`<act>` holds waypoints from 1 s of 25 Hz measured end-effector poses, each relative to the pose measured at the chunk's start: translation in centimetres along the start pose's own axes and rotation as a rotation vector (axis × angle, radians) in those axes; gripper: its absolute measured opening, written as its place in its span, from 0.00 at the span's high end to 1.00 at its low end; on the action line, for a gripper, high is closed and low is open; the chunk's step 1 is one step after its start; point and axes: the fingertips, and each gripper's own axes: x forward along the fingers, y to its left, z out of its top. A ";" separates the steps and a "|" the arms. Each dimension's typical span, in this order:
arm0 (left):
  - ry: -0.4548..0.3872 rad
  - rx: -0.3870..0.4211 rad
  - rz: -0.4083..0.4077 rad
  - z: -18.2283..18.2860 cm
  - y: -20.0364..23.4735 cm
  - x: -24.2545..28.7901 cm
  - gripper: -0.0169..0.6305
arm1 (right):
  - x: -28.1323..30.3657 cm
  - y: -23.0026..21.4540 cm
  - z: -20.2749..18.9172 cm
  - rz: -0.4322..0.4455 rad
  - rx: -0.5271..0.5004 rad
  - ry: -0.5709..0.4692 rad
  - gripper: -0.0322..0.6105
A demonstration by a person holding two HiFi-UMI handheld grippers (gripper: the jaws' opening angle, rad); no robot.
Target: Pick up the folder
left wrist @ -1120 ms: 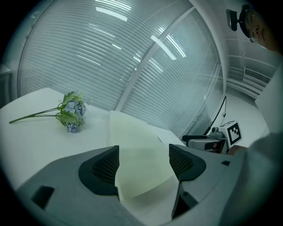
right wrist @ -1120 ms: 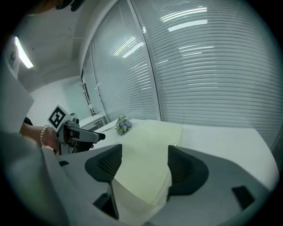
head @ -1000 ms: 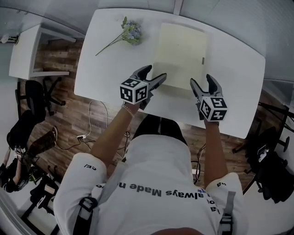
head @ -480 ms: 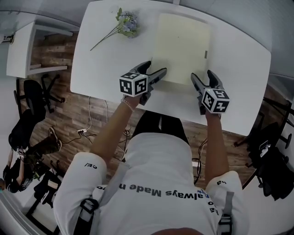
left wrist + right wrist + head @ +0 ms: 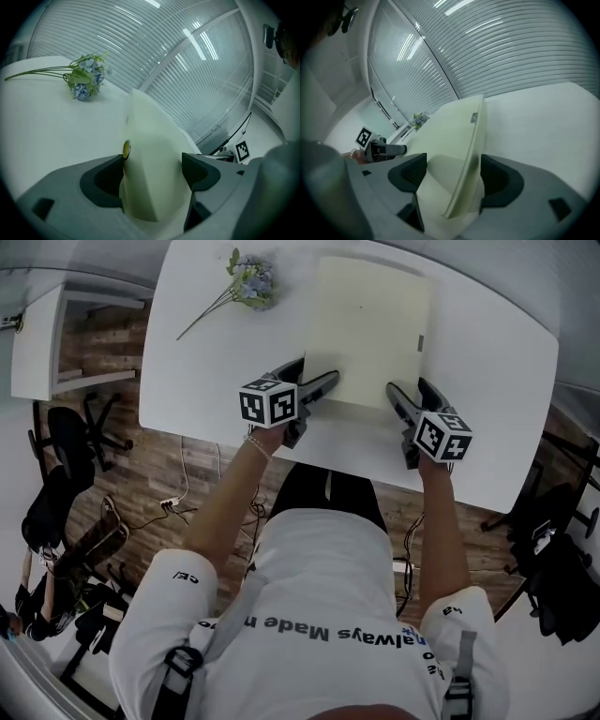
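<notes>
- Both grippers have dropped to table [image 5: 202, 381] height over the last second; a second ago they hung above the folder's near edge.
- Folder [image 5: 370, 329] hasn't moved: it lies flat on the table ahead of us, with the flowers [image 5: 251, 282] well off to its far left.
- Left gripper [image 5: 317, 371]: jaws spread wide, more than a second ago. The folder's near-left corner sits in the gap, close against one pad and clear of the other. No pinch yet.
- Right gripper [image 5: 410, 386]: also spread wide. The near-right corner is in the gap, with its edge running nearer the outer jaw. Neither pad is pressing.
- Our read: approach is done and both corners are bracketed. What's left is to close both sides, then lift.
- Risk: the folder looks thin and flat on the table, so a pad could ride over the edge rather than get under it.
- Closing the two sides unevenly could skew or slide it.
</notes>
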 end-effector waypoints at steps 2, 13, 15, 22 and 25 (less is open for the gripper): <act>-0.004 0.001 0.001 -0.1 0.0 0.1 0.43 | 0.2 0.0 -0.2 0.011 0.014 -0.002 0.46; -0.018 0.019 0.021 0.4 -0.2 0.0 0.43 | -0.2 0.3 0.3 -0.017 0.004 -0.001 0.46; -0.021 0.020 0.025 0.5 -0.4 -0.2 0.43 | -0.4 0.5 0.5 -0.018 0.002 -0.005 0.46; -0.032 0.069 0.031 1.5 -1.2 -1.1 0.43 | -1.0 1.2 1.1 -0.017 -0.018 -0.014 0.46; -0.046 0.071 0.033 1.9 -1.7 -1.6 0.43 | -1.5 1.6 1.7 -0.015 -0.030 -0.025 0.46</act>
